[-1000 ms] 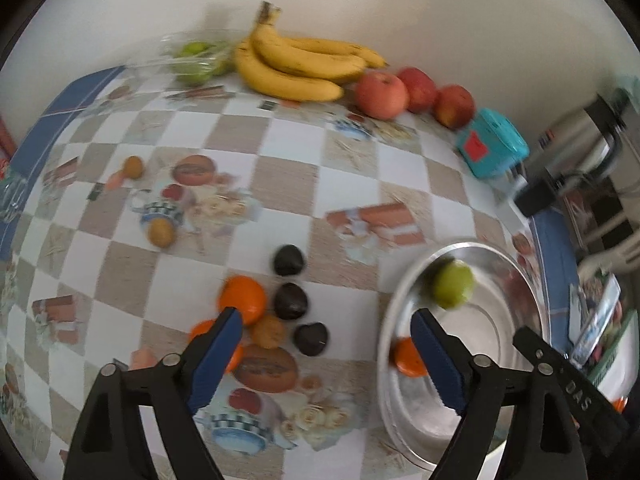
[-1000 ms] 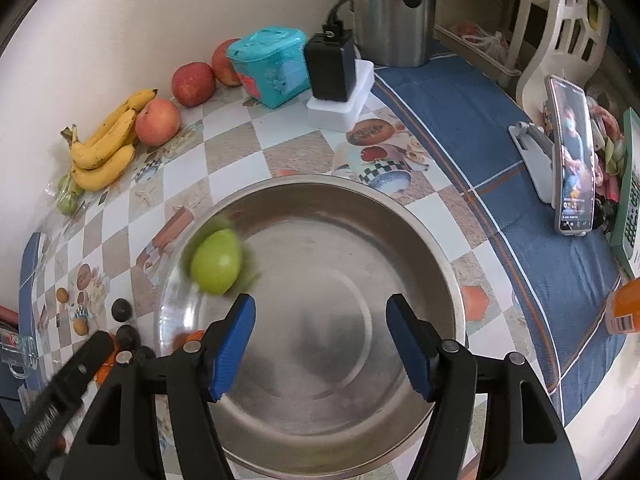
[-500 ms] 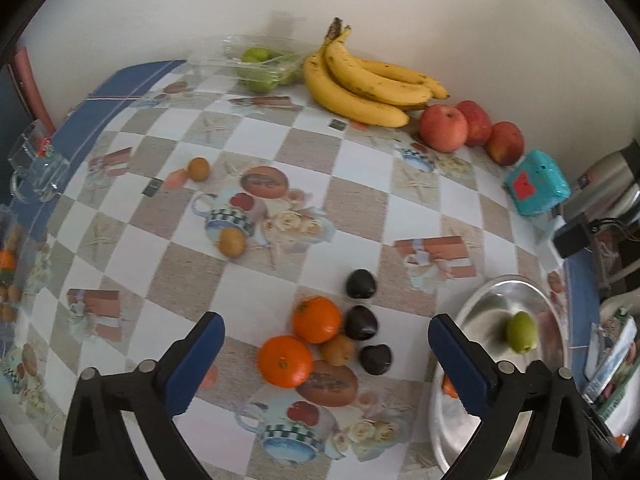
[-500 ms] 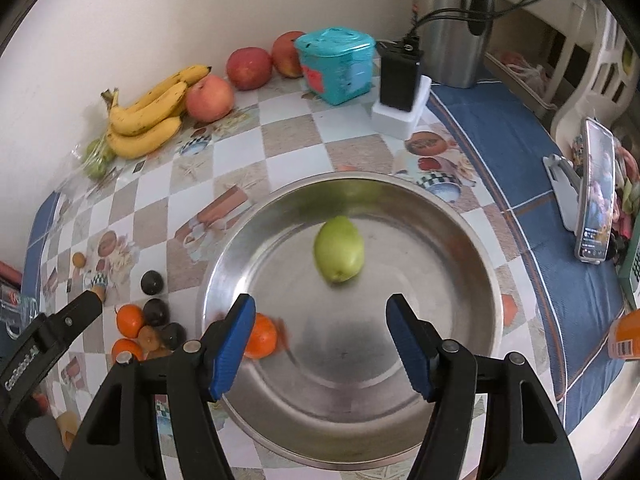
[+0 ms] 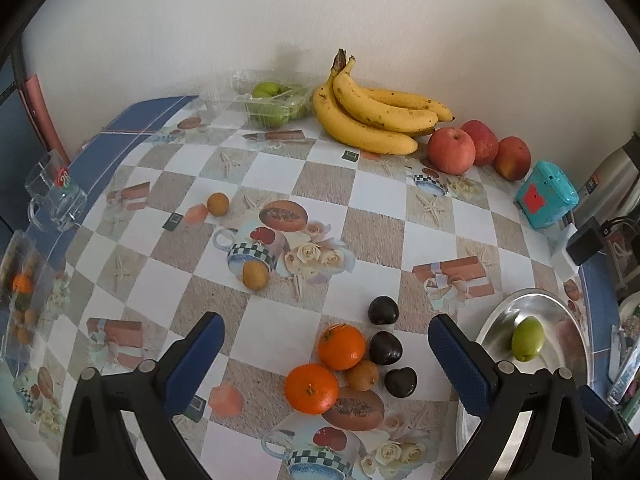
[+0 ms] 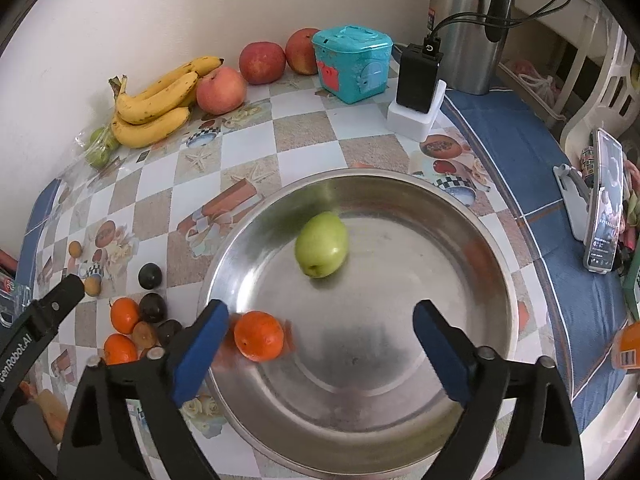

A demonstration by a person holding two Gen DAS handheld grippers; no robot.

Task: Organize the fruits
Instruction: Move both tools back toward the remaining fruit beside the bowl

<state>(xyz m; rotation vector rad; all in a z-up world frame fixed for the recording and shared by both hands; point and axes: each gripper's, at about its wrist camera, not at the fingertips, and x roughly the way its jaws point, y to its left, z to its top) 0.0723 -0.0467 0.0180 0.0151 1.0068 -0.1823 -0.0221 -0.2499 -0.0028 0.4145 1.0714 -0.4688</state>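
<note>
The right hand-held gripper is opening wide over the steel bowl, gripping nothing; an orange is lying just beside its left finger, a green fruit ahead. The left hand-held gripper is gaping wide and empty, two oranges and dark fruits sitting on the desk between its fingers.

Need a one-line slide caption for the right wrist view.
Right gripper, jaws opening and empty, above a round steel bowl holding a green pear-like fruit and a small orange tangerine.
</note>
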